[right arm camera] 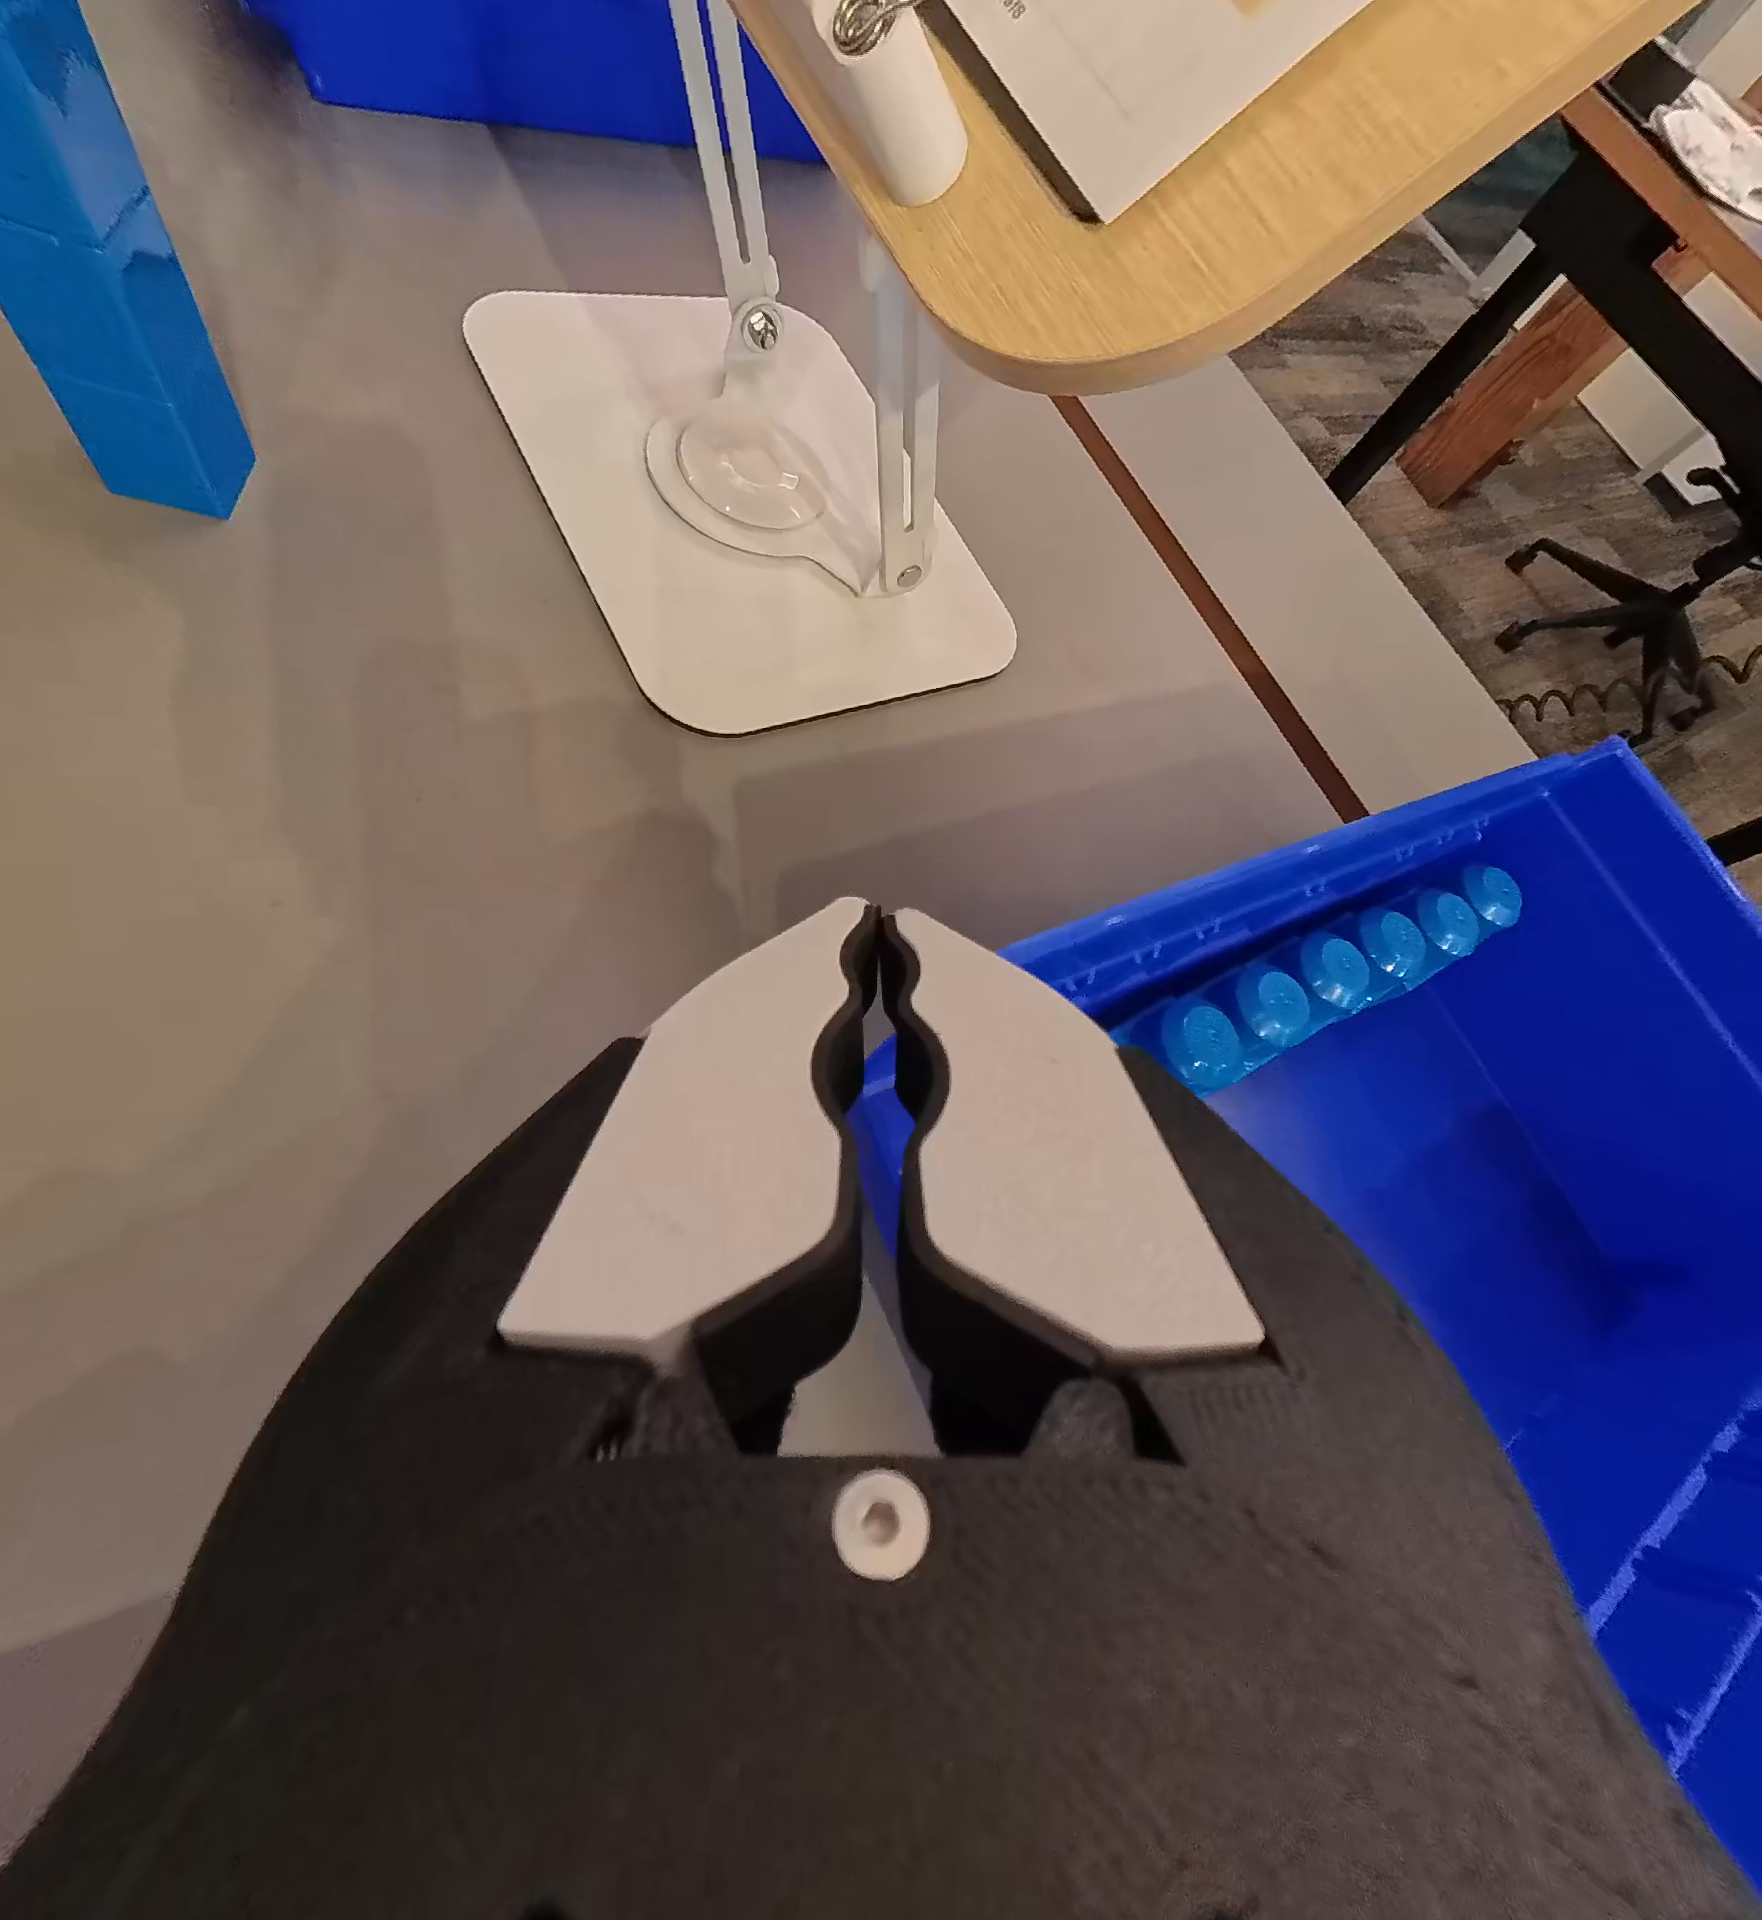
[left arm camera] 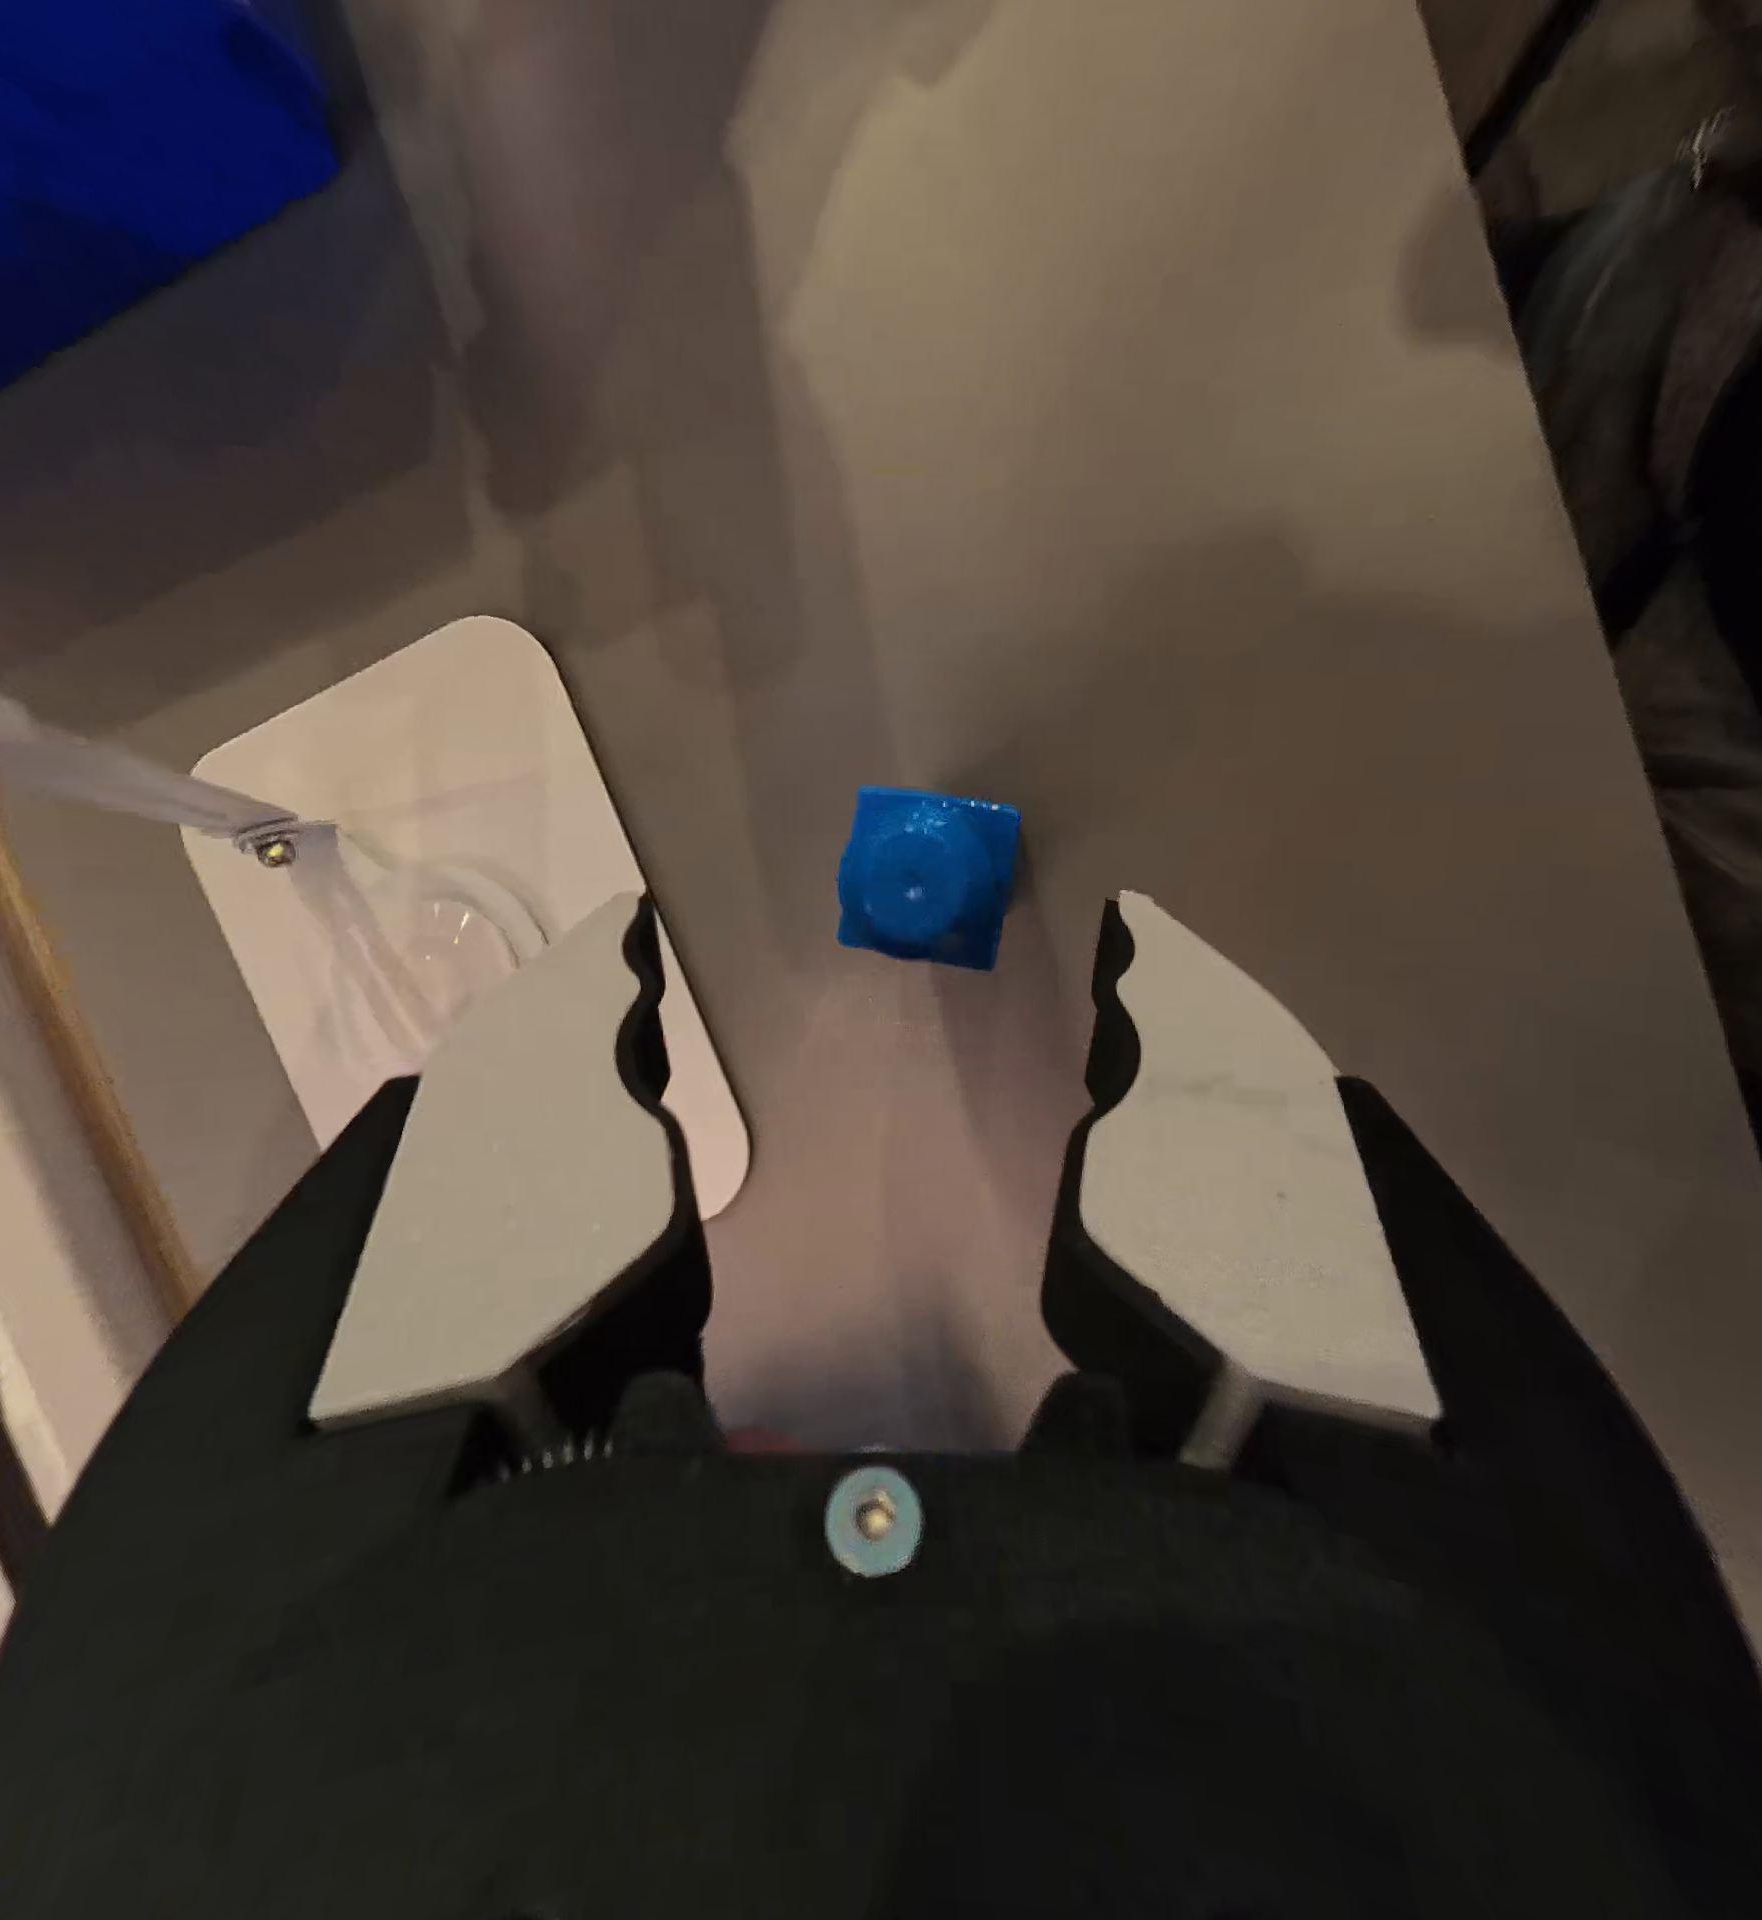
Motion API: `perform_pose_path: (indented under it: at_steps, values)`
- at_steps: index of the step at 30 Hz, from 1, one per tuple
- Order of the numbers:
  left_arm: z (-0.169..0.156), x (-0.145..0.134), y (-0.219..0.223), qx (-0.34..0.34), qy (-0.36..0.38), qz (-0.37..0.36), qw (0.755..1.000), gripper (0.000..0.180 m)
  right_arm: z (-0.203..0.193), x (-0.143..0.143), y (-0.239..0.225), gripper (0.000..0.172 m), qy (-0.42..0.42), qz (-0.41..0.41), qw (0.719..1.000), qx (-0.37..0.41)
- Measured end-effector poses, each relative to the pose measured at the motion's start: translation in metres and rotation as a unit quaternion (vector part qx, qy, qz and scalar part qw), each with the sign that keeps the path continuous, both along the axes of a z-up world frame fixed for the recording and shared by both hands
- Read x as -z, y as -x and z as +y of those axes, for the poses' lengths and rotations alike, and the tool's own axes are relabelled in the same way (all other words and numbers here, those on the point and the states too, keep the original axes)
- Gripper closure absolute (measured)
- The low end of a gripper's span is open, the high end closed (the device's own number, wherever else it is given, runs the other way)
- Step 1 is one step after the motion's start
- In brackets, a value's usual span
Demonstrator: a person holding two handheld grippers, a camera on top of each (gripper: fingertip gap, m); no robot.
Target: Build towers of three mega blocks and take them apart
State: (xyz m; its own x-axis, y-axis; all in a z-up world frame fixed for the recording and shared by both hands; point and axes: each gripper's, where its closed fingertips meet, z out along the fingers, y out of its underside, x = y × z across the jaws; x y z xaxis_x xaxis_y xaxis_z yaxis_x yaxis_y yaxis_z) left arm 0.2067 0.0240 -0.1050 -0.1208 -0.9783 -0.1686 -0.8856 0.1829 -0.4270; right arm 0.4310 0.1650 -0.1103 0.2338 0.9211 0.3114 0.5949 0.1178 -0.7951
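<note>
Block (left arm camera: 921, 881): saturated blue, plain, small glossy highlights. Tabletop (left arm camera: 1168, 520): matte grey, unpatterned. Tower (right arm camera: 77, 260): lighter sky blue. Bin (right arm camera: 1635, 1195): deep royal blue; row of blocks (right arm camera: 1339, 977) inside, translucent pale blue studs. Stand base (right arm camera: 752, 644): white, dark edge line. Side table (right arm camera: 1220, 260): light wood grain. Left gripper (left arm camera: 882, 914) and right gripper (right arm camera: 879, 914): black bodies, pale grey finger plates, black pads.
</note>
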Motion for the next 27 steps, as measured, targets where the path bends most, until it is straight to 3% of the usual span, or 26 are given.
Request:
perform_pose_path:
  at_steps: [6,11,14,23,27]
  values:
    - [-0.001,0.013,0.011,-0.090,0.024,-0.156,0.983,0.104,-0.002,-0.004,0.001,0.172,-0.004,0.009,1.000,-0.003]
    - [-0.004,0.048,0.008,-0.103,0.054,-0.200,0.973,0.103,-0.002,-0.002,0.003,0.172,-0.001,0.008,1.000,-0.005]
    - [0.000,0.067,0.004,-0.103,0.056,-0.195,0.974,0.102,-0.002,-0.002,0.004,0.172,-0.003,0.008,1.000,-0.005]
    - [-0.004,0.088,-0.017,-0.072,0.087,-0.203,0.973,0.105,-0.003,-0.001,0.004,0.172,-0.002,0.007,1.000,-0.006]
    - [-0.009,0.093,-0.022,-0.055,0.111,-0.206,0.971,0.126,-0.003,-0.003,0.003,0.172,-0.004,0.009,1.000,-0.007]
